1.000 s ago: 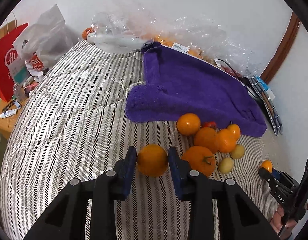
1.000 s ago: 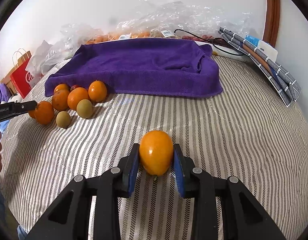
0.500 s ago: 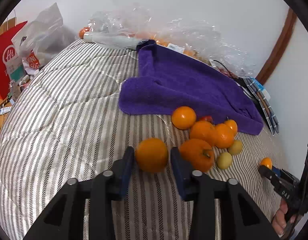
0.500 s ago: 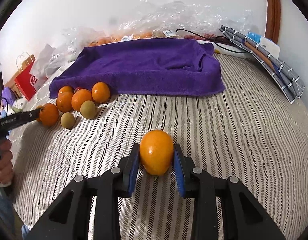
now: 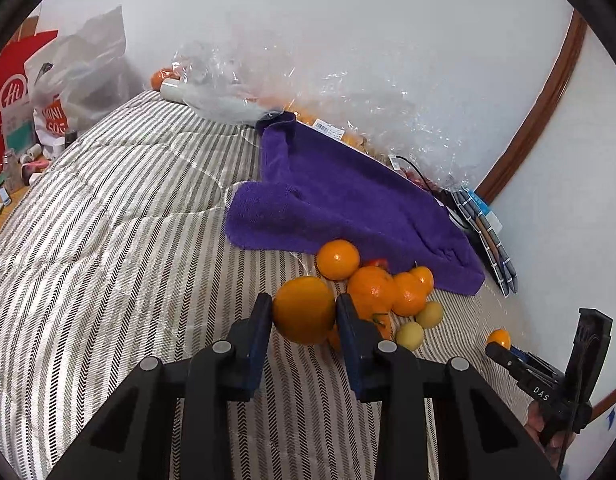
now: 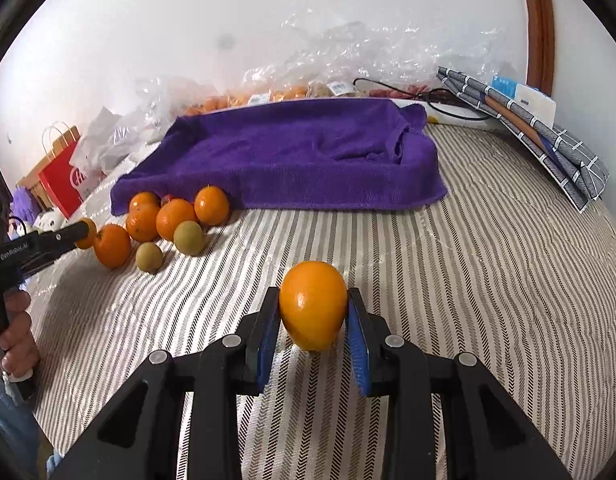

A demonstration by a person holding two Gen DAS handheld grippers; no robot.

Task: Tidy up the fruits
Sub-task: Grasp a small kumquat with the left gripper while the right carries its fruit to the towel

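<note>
The bed [image 5: 108,240] is spread with striped bedding, and the purple towel [image 6: 300,152] is laid at its far side, with crinkled plastic bags [image 5: 348,92] banked against the wall behind the towel. A pile of fruit [image 6: 168,220] is gathered at the towel's near left corner: several oranges with two small greenish fruits on the pile's near side.

Now the change. A second ago the left orange [image 5: 304,310] was seen resting on the bedding a little way short of the towel, bracketed loosely by the left gripper [image 5: 304,320]. It has now been lifted clear, and it is shown raised in front of the pile, with the towel's near edge just beyond. The jaws are pressed against both sides of the fruit, so a firm hold is judged.

The right orange [image 6: 313,306] has barely been moved. It is held in the right gripper [image 6: 313,312], jaws closed narrowly against its flanks, low over the stripes and well short of the towel's near edge, toward the towel's right end. Whether it is touching the bedding cannot be told.

So both fruits are secured, one per tool. The left one is judged to be on its way toward the towel or the pile; the sorting is only partly done, since the pile is left loose.
</note>
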